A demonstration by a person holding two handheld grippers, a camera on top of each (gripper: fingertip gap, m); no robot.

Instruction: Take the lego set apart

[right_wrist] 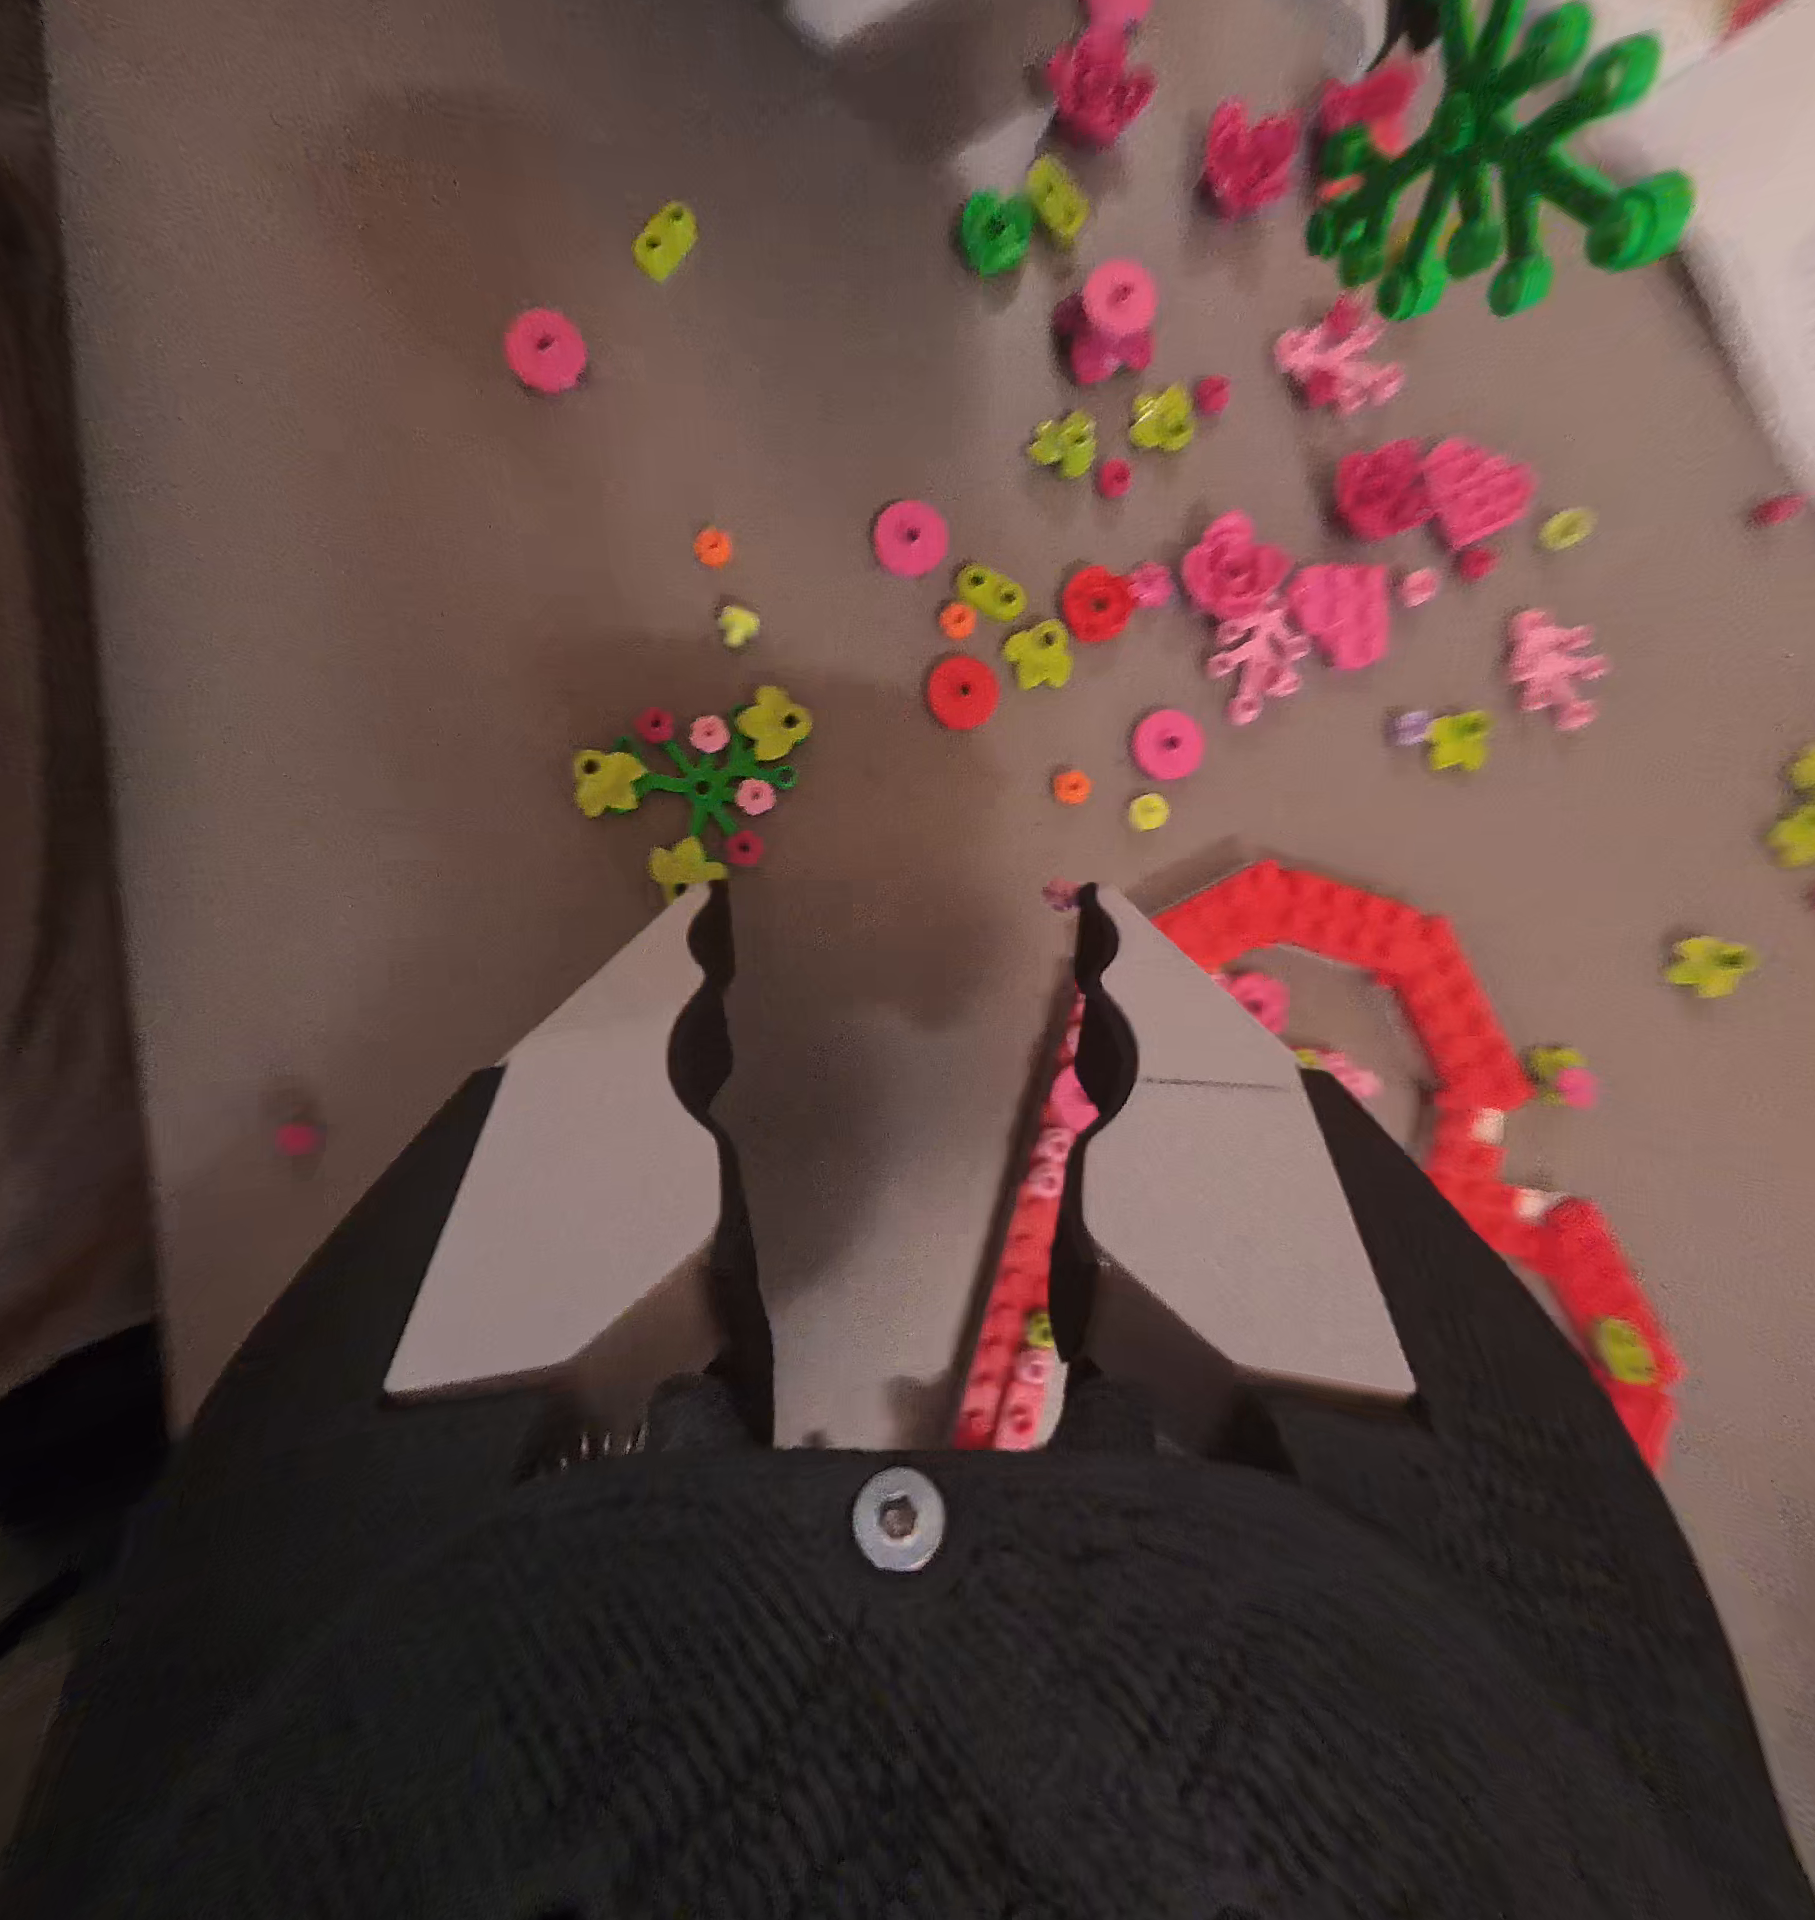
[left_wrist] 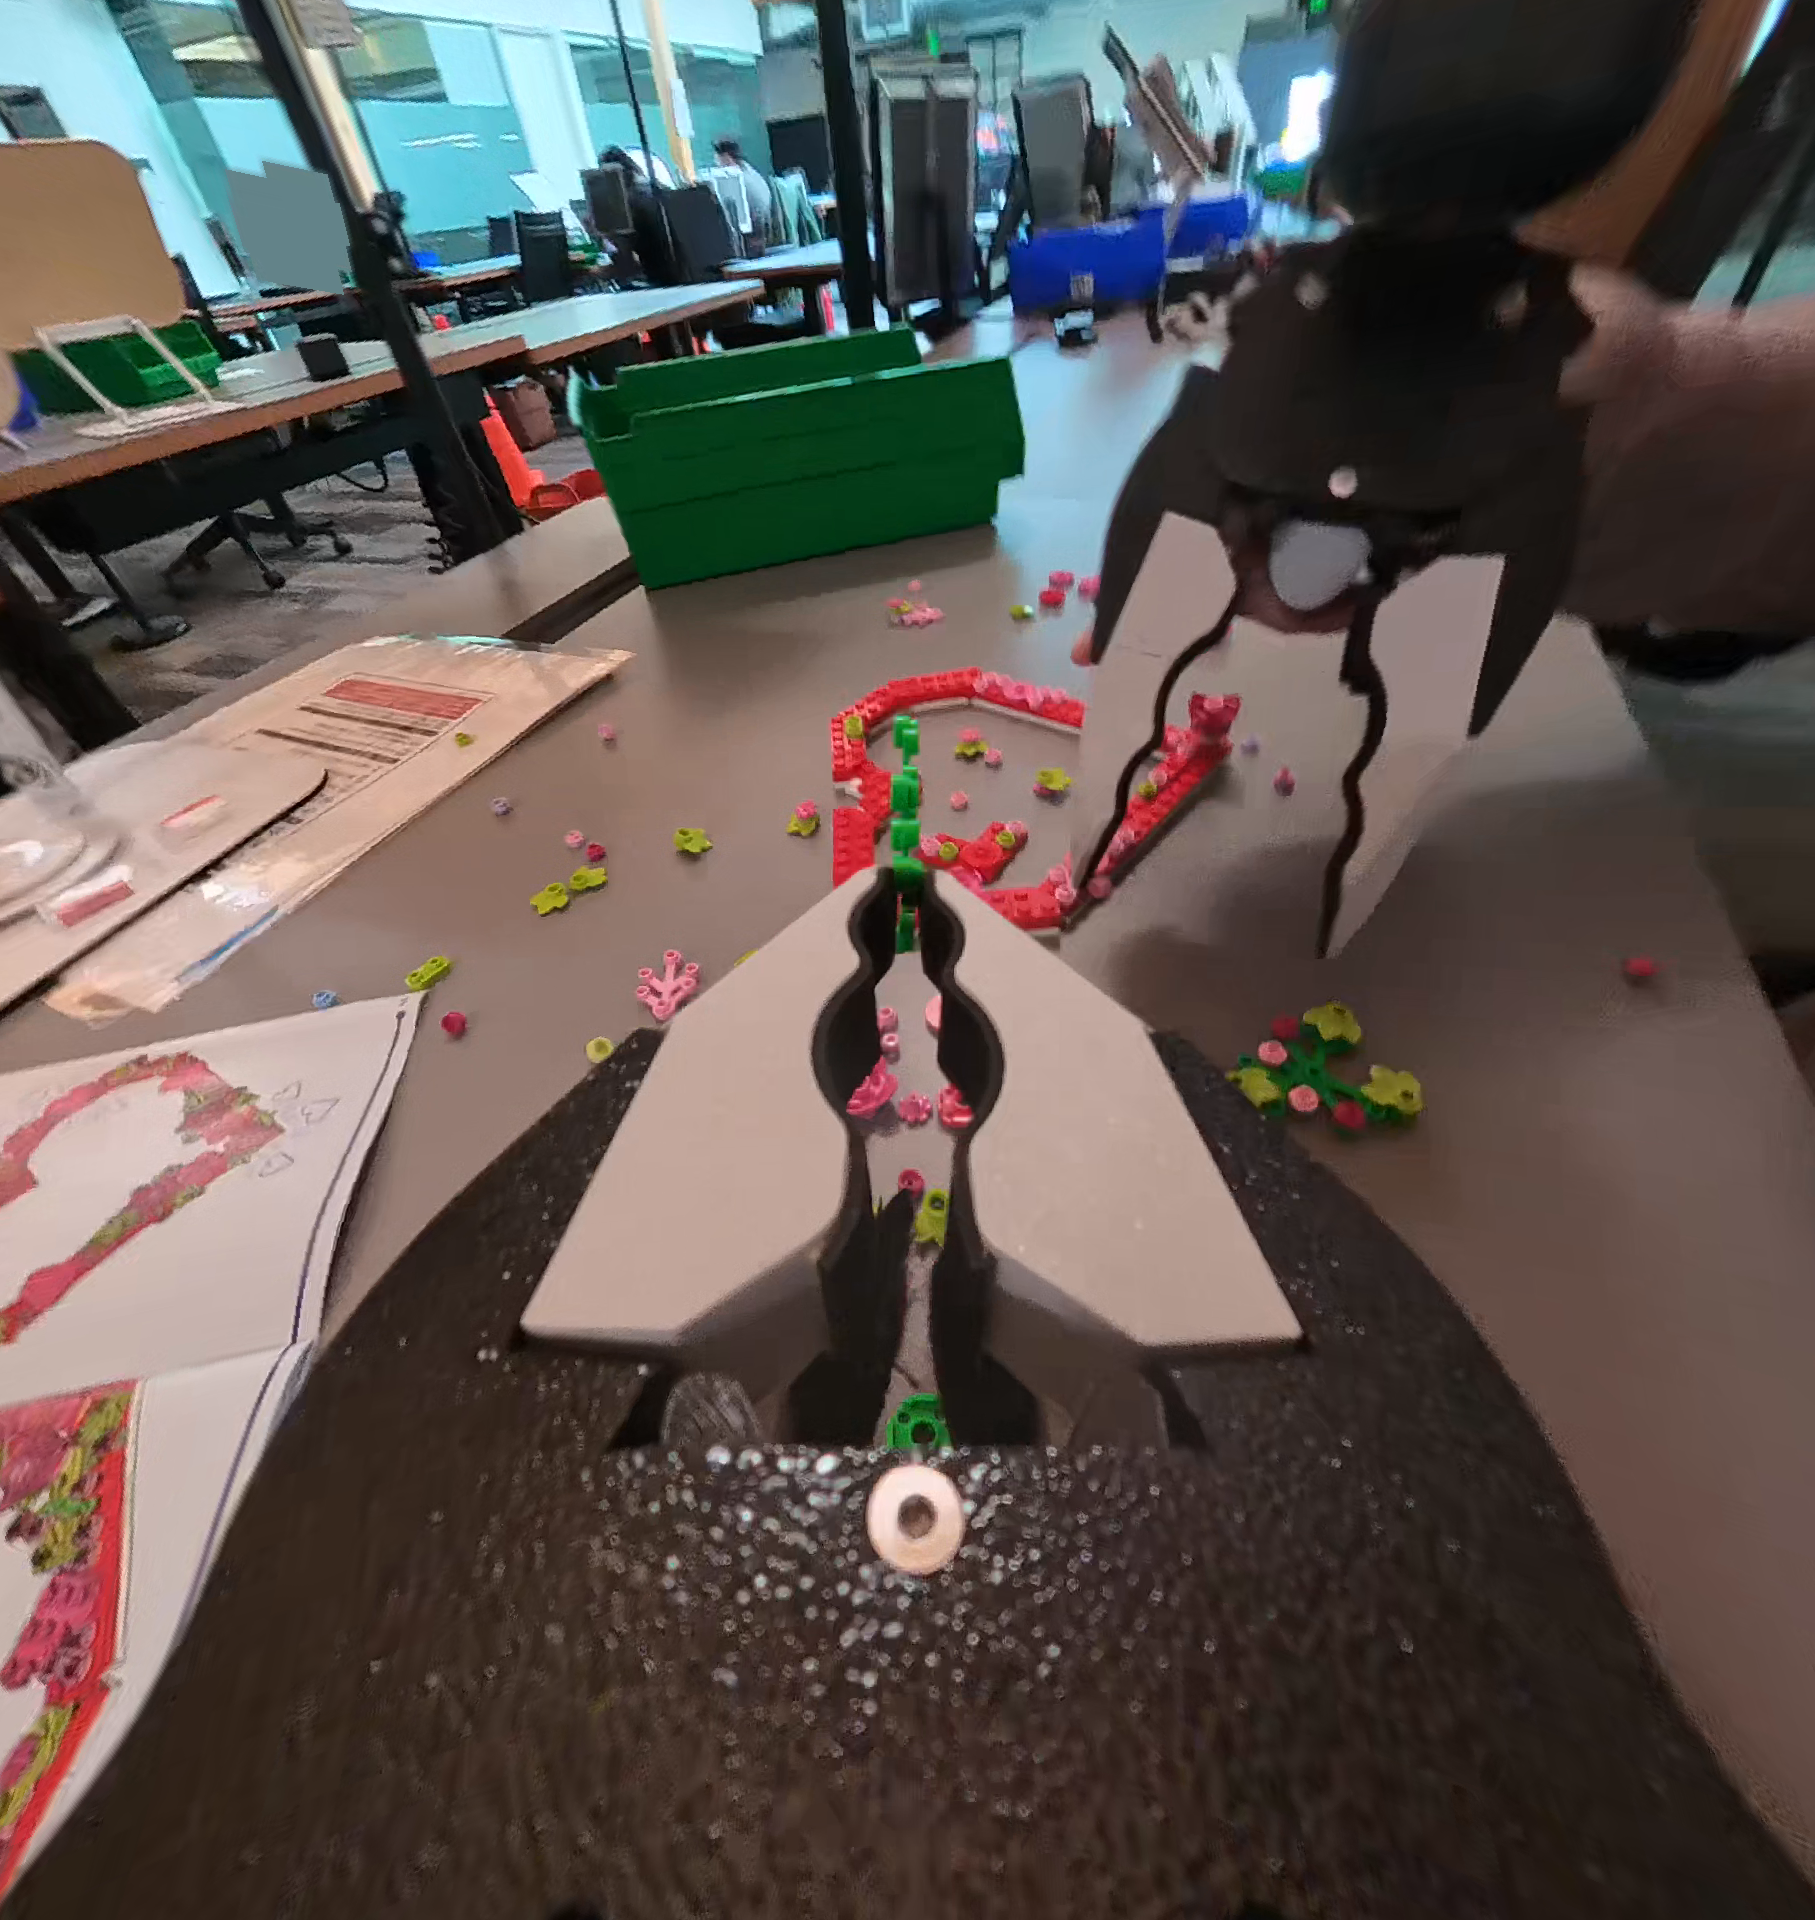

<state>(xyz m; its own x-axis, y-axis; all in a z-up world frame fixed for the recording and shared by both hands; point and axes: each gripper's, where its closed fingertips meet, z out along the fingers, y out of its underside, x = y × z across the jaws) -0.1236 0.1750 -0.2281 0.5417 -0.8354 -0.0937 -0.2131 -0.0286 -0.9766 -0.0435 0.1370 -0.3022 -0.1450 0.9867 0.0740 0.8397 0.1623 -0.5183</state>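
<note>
Lego green stem piece (left_wrist: pixel 905 821) sits pinched at the very tips of the left gripper (left_wrist: pixel 908 883), fingers clenched on its lower end; it stands upright, rising in front of the red frame (left_wrist: pixel 944 707). Right gripper (right_wrist: pixel 898 899) has its fingers spread wide with nothing between them, hanging over bare table (right_wrist: pixel 363 520); its right fingertip (right_wrist: pixel 1090 914) is just beside the frame's near edge.

Only the left wrist view shows the stem grasp, the right gripper (left_wrist: pixel 1220 904) from outside with a hand (left_wrist: pixel 1713 457) around it, stacked green bins (left_wrist: pixel 809 457) at the table's far side, paper sheets in plastic (left_wrist: pixel 363 727) and an instruction booklet (left_wrist: pixel 155 1195) on the left. Only the right wrist view shows the top-down scatter: pink round studs (right_wrist: pixel 909 537), red round studs (right_wrist: pixel 962 691), lime leaf pieces (right_wrist: pixel 1038 655), magenta rose pieces (right_wrist: pixel 1235 566), and a big green branch piece (right_wrist: pixel 1485 166) near the top edge, blurred, possibly lifted off the table — cannot tell.

Red frame (right_wrist: pixel 1422 997) lies flat on the table, partly stripped, with a few pink and lime bits on it; a straight red strip with pink studs (right_wrist: pixel 1028 1247) runs under the right finger. A small green sprig with lime leaves and pink flowers (right_wrist: pixel 700 784) lies apart, just ahead of the left fingertip (right_wrist: pixel 700 925); it also shows in the left wrist view (left_wrist: pixel 1318 1070).
</note>
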